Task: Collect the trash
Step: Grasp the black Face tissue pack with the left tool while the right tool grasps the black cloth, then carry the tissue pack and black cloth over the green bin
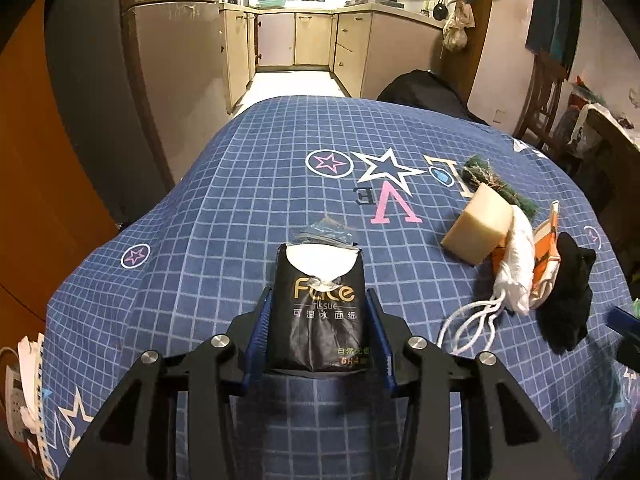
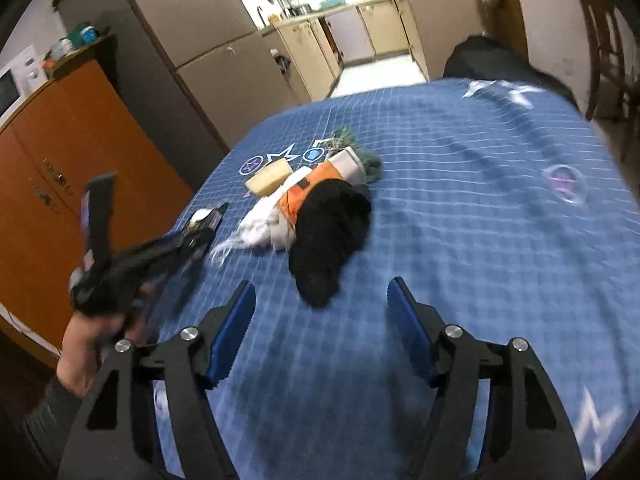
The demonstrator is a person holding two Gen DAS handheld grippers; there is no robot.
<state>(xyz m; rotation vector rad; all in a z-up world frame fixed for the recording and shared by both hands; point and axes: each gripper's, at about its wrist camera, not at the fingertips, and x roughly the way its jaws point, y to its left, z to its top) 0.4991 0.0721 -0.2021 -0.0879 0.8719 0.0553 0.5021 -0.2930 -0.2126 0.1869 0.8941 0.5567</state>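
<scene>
Black soft-plastic tissue packet [image 1: 318, 312], light and crushable, sits pinched mid-body in my left fingers [image 1: 264, 332]; right fingers [image 2: 236, 320] spread above the blue checked desk [image 2: 460, 240], black cloth [image 2: 328, 240] at twelve o'clock.

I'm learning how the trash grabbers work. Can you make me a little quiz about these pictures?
1. True or false: the left gripper is shut on the black tissue pack.
2. Which lies nearest the open right gripper? A) yellow sponge B) black cloth C) green scouring pad
3. Fill in: the pile of trash lies on a blue checked ____.

Key
1. True: both blue pads press the pack's sides.
2. B: the black cloth lies just ahead of its fingers, not touching them.
3. Tablecloth, printed with stars and letters.
</scene>
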